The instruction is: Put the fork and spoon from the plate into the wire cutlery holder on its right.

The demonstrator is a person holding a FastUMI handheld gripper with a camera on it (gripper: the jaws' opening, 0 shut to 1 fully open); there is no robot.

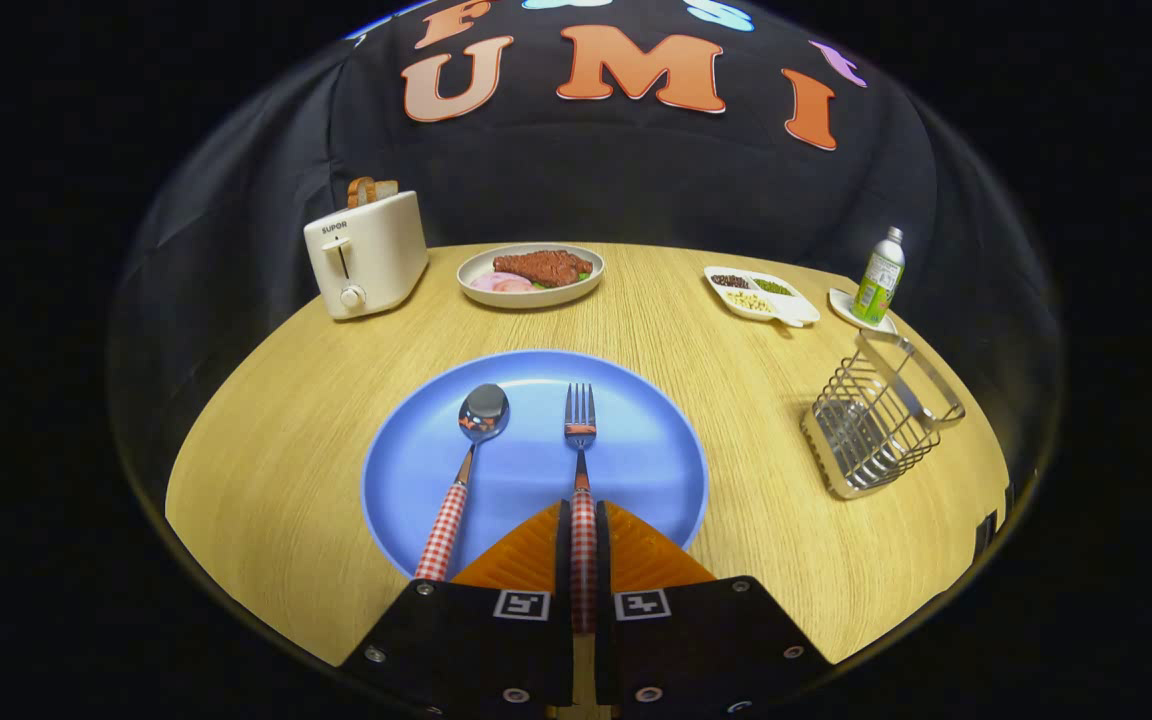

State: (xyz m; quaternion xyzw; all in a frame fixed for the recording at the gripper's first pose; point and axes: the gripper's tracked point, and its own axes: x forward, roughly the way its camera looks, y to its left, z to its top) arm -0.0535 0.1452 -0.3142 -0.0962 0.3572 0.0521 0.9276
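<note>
A fork (580, 430) with a red-and-white checked handle lies on the blue plate (646, 450), tines pointing away from me. My gripper (583, 515) is shut on the fork's handle, with both fingers pressed against its sides. To the left of the fork on the same plate lies a spoon (466, 460) with a matching checked handle, bowl away from me. The wire cutlery holder (881, 420) stands on the table to the right of the plate, well beyond my fingers.
A white toaster (366, 255) with bread stands at the back left. A plate of meat (532, 273) sits behind the blue plate. A divided white dish (761, 293) and a green bottle (879, 278) on a saucer sit behind the holder. The round wooden table (286, 450) drops off close by.
</note>
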